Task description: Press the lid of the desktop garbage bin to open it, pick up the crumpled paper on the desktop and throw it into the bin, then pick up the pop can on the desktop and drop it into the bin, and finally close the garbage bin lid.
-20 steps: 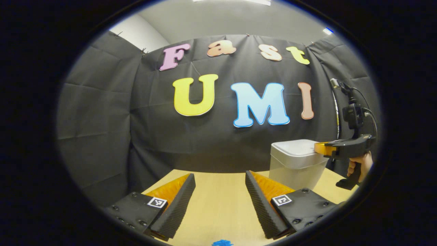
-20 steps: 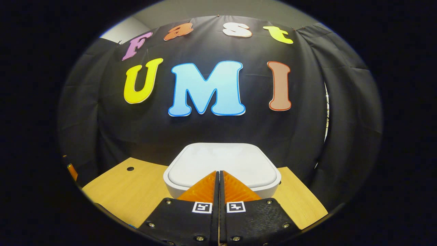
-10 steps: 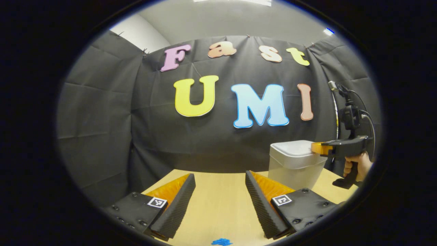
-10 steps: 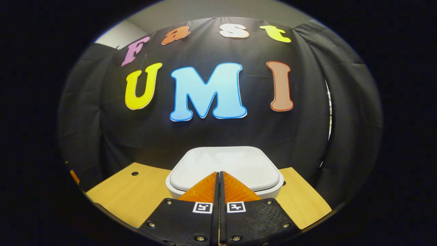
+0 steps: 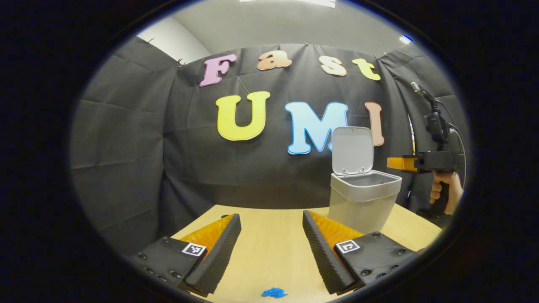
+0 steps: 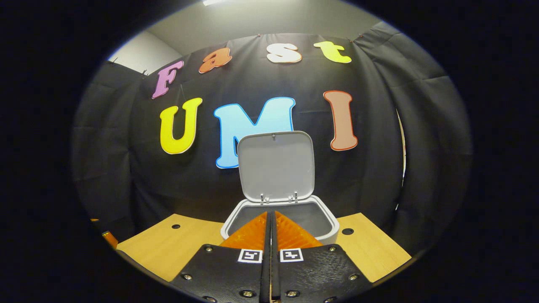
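A pale grey garbage bin stands on the wooden desk with its lid flipped up. From the right gripper view the lid stands upright behind the bin's open mouth. My right gripper is shut with nothing in it, just above the front rim; it also appears as the right gripper at the far right of the left gripper view, held by a hand. Low over the desk, my left gripper is open and holds nothing.
A small blue scrap lies on the desk near the front edge. Two round holes sit in the desktop beside the bin. Black cloth walls close the booth behind and to both sides.
The bin's lid has sprung from closed to upright. My right gripper has lifted off the lid and risen above the rim. The left gripper has hardly moved.
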`<state>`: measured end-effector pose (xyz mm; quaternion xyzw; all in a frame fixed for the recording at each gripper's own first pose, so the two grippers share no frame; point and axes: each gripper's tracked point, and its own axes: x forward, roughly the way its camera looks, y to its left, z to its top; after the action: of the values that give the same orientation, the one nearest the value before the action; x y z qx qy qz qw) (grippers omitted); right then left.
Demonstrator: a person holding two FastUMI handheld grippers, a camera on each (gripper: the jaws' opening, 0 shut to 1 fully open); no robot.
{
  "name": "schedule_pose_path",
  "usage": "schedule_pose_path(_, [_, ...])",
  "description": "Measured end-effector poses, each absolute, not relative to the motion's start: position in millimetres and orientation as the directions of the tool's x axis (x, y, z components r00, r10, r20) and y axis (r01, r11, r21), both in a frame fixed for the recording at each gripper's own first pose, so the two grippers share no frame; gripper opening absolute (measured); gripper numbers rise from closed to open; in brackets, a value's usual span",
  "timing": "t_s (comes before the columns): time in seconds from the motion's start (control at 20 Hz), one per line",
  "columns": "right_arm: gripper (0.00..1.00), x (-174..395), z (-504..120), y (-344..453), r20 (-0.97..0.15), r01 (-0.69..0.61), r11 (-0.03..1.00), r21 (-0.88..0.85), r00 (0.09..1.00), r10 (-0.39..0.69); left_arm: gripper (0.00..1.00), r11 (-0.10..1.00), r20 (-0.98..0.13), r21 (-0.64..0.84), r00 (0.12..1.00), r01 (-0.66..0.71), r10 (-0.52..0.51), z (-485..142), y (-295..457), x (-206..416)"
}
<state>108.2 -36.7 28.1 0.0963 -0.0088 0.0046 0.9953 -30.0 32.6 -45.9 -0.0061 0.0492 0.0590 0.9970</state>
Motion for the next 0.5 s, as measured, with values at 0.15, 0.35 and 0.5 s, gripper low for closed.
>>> schedule_pose_path(0.15, [0.01, 85.3, 25.8, -37.2, 0.024, 0.003, 0.988, 0.153, 1.0, -0.007, 0.96, 0.994, -0.128, -0.019, 0.986, -0.109, 0.106, -60.1, 35.7, -29.4])
schedule_pose_path(0.35, [0.01, 58.7, 24.1, -34.5, 0.051, 0.025, 0.996, 0.086, 0.998, -0.029, 0.99, 0.996, -0.217, -0.007, 0.972, -0.091, 0.087, -104.4, 35.7, -34.5])
schedule_pose_path(0.5, [0.04, 43.6, 24.9, -29.9, 0.07, 0.035, 0.996, 0.079, 0.997, -0.04, 0.94, 0.998, -0.297, -0.008, 0.953, -0.066, 0.061, -143.6, 33.6, -42.9])
